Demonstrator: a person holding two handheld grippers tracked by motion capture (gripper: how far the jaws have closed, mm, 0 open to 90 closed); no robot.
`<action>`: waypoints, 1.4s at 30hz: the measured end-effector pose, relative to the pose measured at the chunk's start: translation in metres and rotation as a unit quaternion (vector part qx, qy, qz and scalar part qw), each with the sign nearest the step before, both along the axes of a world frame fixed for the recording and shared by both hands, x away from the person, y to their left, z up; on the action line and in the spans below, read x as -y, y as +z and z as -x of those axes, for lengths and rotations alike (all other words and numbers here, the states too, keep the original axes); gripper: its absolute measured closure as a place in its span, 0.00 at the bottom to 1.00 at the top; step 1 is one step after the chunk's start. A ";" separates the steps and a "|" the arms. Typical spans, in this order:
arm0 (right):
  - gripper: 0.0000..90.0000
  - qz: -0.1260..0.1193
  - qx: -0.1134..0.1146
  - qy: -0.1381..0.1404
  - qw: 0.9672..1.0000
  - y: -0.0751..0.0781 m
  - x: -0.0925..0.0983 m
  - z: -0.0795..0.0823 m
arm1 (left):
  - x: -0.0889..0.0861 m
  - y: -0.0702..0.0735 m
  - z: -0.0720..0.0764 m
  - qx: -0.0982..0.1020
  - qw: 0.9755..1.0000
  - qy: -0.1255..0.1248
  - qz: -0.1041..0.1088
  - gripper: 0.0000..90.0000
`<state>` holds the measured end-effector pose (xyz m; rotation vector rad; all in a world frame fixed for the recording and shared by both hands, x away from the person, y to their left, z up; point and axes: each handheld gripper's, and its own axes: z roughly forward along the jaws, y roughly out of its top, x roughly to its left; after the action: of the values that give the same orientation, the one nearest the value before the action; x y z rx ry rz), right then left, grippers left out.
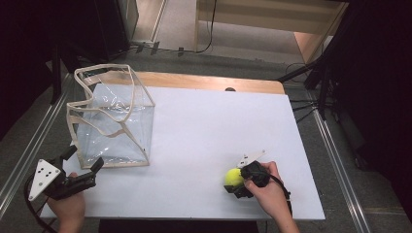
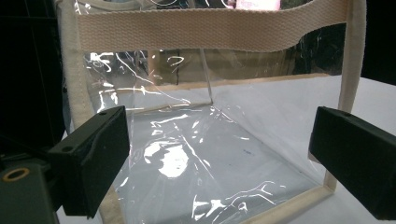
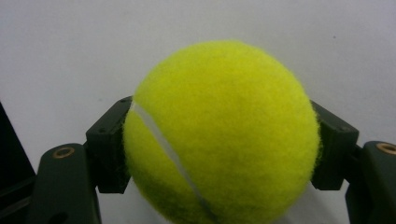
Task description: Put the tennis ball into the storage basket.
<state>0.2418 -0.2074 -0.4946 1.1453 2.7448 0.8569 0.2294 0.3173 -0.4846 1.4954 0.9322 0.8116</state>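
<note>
Yellow ball: the tennis ball (image 3: 219, 135) sat near the worktop's (image 1: 204, 126) front right corner, clamped in your right claw (image 1: 236, 183).
Right claw: its jaws pressed the ball's two sides.
Left claw (image 1: 82, 160): you held it spread wide and empty at the front left corner, facing the clear bag (image 1: 114, 121).

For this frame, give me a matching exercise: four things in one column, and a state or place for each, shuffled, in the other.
Things:
1. tennis ball
2. clear bag
3. left gripper
4. right gripper

States or places:
A. open, jaws facing the bag's side
B. clamped between two black jaws
C. shut on the ball, near the table's front right
D. standing empty at the table's left

Pairs: 1-B, 2-D, 3-A, 4-C
</note>
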 end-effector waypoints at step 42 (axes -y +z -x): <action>0.26 -0.007 0.053 0.018 0.998 0.036 -0.046 -0.045 | -0.001 0.000 0.000 0.001 1.000 -0.002 0.004 0.06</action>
<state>0.2872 -0.1613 -0.4587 1.0252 2.6848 0.9136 0.2296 0.3179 -0.4846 1.4894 0.9287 0.8053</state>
